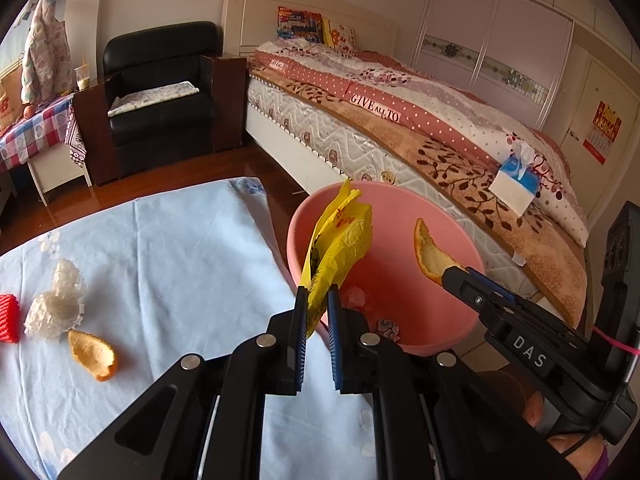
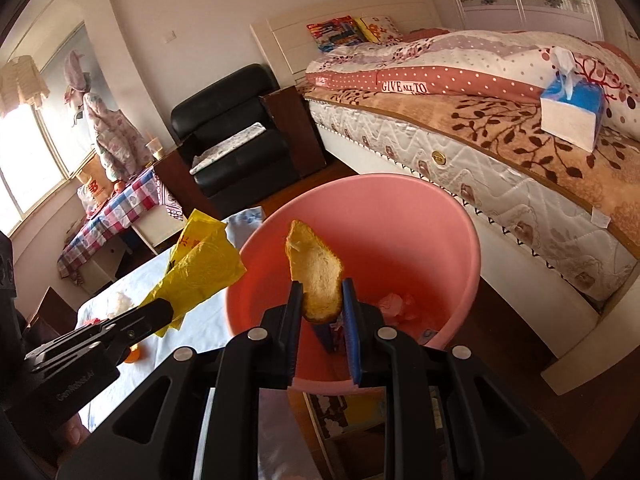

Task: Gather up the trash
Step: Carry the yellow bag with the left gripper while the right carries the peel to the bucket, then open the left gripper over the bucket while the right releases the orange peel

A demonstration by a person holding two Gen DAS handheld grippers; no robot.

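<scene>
Pink basin (image 1: pixel 460 240) floor partly hidden behind both hand-held grippers; contents there too blurred to identify. Red mesh piece (image 1: pixel 9 318) cut by left edge. Counter (image 1: pixel 180 248) near part hidden.

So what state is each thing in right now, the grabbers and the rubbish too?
Left gripper: shut on the yellow wrapper, held at the basin's near rim.
Right gripper: shut on a peel, held over the basin.
Pink basin: upright, some trash already inside.
Second peel: lying on the cloth.
White foam nets: lying on the cloth.
Red net: on the cloth, partly out of view.
</scene>
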